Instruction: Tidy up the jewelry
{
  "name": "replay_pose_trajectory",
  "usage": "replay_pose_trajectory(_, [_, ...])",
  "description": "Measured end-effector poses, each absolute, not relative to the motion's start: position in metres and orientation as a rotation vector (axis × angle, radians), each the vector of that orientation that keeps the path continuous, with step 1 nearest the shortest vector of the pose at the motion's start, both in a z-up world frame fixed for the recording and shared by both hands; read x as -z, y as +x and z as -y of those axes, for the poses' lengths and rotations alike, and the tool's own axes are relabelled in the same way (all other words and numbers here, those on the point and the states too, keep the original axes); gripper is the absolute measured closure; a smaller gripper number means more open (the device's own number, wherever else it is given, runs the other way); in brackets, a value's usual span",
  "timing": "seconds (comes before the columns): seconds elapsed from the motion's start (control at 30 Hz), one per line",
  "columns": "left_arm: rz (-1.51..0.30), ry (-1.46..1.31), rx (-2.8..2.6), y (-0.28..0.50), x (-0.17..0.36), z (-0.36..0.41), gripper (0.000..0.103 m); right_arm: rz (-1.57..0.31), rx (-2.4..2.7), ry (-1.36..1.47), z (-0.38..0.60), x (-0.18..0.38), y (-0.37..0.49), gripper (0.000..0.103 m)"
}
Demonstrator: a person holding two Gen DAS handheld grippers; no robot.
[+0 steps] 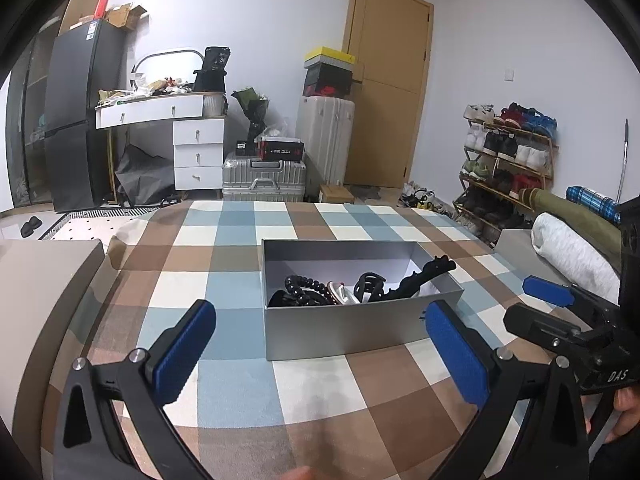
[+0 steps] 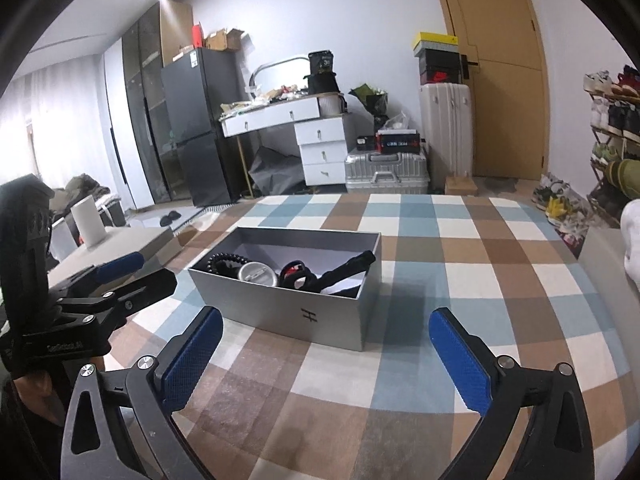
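Note:
A grey open box stands on the checked cloth. Inside lie black hair clips, a black beaded band, a long black clip leaning on the rim, and a round silver piece. My left gripper is open just short of the box's near wall, nothing between its blue pads. My right gripper is open too, empty, near the box's front corner. Each gripper also shows at the edge of the other's view: the right gripper, the left gripper.
A low beige stand with a white cylinder sits left of the cloth. A rolled grey-white blanket lies at the right. Behind are silver suitcases, a white drawer desk, a dark fridge and a shoe rack.

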State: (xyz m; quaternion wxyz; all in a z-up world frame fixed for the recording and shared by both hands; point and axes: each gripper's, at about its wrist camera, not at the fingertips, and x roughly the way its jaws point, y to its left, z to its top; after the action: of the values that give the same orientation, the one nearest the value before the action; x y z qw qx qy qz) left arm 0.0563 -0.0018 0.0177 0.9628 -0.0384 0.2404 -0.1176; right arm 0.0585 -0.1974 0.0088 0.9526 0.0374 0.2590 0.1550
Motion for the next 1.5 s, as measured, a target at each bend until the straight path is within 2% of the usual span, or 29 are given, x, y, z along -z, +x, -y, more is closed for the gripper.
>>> replay_pose_trajectory(1.5, [-0.503, 0.005, 0.214, 0.0503, -0.0097, 0.0113, 0.001, -0.468, -0.340, 0.065, 0.1956, -0.0093, 0.0482, 0.000])
